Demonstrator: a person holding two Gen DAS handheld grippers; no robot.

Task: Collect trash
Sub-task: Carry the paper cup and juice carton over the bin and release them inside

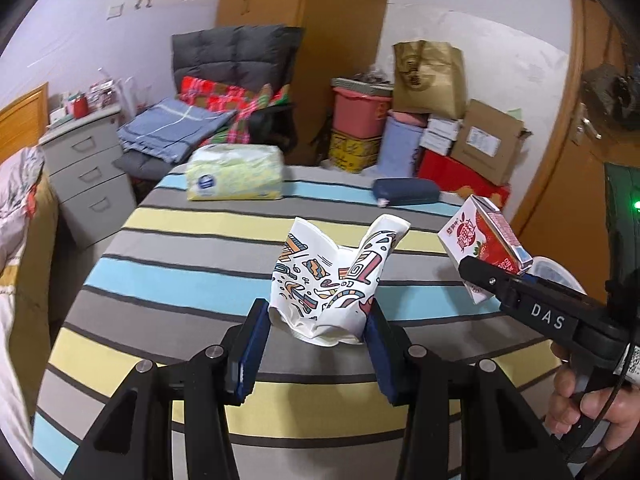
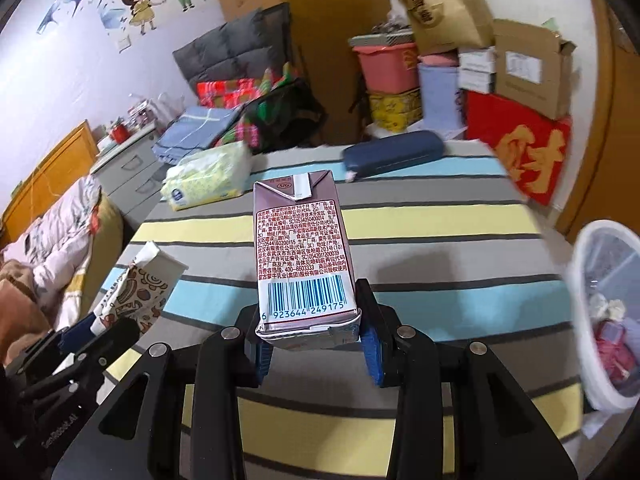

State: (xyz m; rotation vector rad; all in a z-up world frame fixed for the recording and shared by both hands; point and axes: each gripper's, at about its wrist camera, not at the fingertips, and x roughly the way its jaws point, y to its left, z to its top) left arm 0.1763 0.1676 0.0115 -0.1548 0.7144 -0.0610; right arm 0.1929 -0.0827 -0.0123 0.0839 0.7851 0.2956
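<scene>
Crushed cup and drink carton, both lifted above the striped tabletop

A crumpled white paper cup with colourful doodle print (image 1: 334,284) was held upright by its base; a small rectangular strawberry-milk carton (image 2: 306,256), barcode nearest the camera, was gripped at its lower end.

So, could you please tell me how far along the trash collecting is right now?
Done: some rubbish already lies in the white bin. In hand: the left claw grips a crushed paper cup and the right claw grips a drink carton, both lifted above the striped table. Left: dropping both into the bin.
</scene>
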